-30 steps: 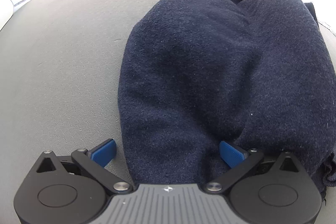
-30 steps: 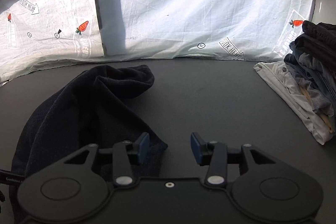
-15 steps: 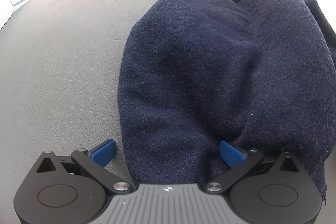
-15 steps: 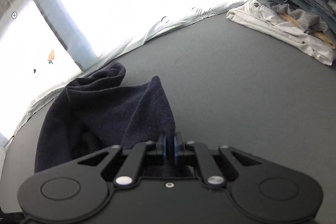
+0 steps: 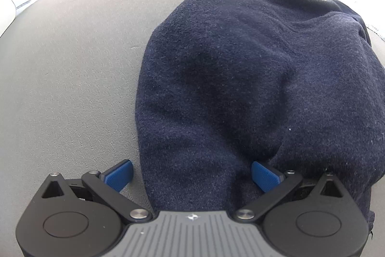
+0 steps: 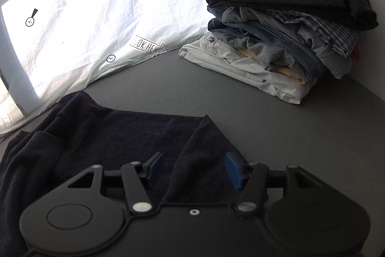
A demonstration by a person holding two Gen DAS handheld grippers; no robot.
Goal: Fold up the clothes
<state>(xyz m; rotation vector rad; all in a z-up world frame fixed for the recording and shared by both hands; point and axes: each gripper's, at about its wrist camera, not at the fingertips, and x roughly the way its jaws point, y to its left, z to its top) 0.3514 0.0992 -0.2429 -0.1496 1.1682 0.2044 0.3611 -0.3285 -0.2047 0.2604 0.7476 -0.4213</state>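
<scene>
A dark navy fleece garment point(image 5: 240, 78) lies bunched on the grey table point(image 5: 72, 69). My left gripper point(image 5: 192, 175) is open, its blue pads point(image 5: 120, 174) standing either side of the garment's near edge, which runs between them. In the right wrist view the same garment point(image 6: 108, 131) lies spread low on the table, with a raised fold running toward the camera. My right gripper point(image 6: 193, 169) is open, and that fold lies between its blue pads point(image 6: 232, 170).
A stack of folded clothes point(image 6: 288, 28), dark on top and white at the bottom, stands at the back right of the grey table point(image 6: 300, 136). A white printed sheet point(image 6: 108, 16) hangs behind the table's far edge.
My right gripper shut on the garment's edge, carried it to the right, and has now opened over it. The garment lies flatter. My left gripper has stayed open in place.
</scene>
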